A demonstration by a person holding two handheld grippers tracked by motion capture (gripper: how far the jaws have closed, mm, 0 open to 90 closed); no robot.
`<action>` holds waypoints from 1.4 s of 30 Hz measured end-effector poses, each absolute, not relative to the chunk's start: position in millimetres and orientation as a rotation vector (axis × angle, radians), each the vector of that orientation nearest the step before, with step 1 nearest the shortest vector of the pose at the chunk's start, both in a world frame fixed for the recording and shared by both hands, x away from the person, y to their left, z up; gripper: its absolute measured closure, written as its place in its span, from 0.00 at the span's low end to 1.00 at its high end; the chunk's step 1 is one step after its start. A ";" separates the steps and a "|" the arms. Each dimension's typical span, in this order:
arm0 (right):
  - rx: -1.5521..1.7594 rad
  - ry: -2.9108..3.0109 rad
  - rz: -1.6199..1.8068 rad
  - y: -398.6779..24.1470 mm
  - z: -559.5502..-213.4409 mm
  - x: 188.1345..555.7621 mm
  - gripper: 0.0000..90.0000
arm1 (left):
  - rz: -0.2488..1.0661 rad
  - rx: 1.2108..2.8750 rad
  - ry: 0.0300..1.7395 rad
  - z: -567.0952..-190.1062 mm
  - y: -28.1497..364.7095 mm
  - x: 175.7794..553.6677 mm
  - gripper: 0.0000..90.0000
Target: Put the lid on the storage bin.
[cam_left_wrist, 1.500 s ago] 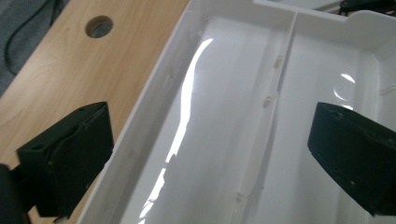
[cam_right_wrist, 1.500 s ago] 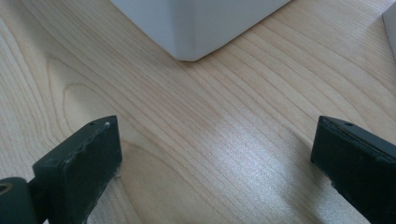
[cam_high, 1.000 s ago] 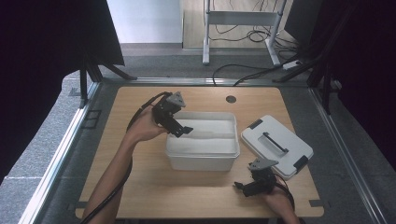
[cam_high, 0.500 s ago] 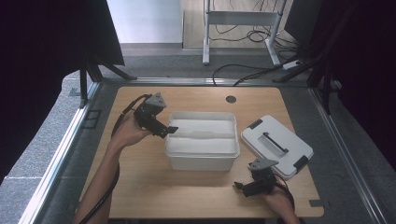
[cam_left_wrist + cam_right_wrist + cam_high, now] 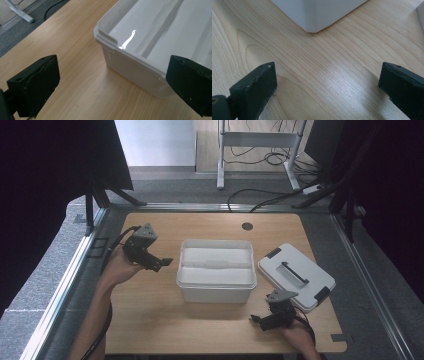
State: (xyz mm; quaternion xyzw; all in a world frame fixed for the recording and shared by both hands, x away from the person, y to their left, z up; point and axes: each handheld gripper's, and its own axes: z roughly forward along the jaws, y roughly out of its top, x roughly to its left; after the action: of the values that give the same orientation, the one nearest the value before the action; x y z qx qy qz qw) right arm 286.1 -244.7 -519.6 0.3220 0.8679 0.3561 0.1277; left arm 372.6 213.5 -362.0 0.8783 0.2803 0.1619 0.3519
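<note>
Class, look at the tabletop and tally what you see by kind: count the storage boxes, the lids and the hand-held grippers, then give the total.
White box, open and standing mid-table: 1
White lid, lying flat beside the box, apart from it: 1
Hand-held grippers, left gripper and right gripper, both with fingers spread and holding nothing: 2
Total: 4

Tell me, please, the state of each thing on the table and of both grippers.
White box: open, lid off, upright.
Lid: flat on the table, right of the box, handle up.
Left gripper: open, holding nothing, beside the box.
Right gripper: open, holding nothing.
</note>
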 end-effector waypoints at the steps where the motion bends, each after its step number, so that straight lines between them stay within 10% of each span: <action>1: 0.937 2.525 1.036 -244.7 -519.5 286.0 0.01 | 0.431 2.264 0.752 -366.0 220.0 368.9 0.00; 42: 0.916 2.542 1.050 -244.7 -492.7 290.4 0.04 | 0.409 2.179 0.987 -500.1 232.4 318.4 0.00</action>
State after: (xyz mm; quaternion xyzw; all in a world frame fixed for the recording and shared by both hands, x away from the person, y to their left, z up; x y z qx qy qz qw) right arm 290.4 -244.7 -492.7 0.3136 0.8705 0.3594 0.1212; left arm 318.4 232.4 -500.1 0.8412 0.3811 0.1578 0.3497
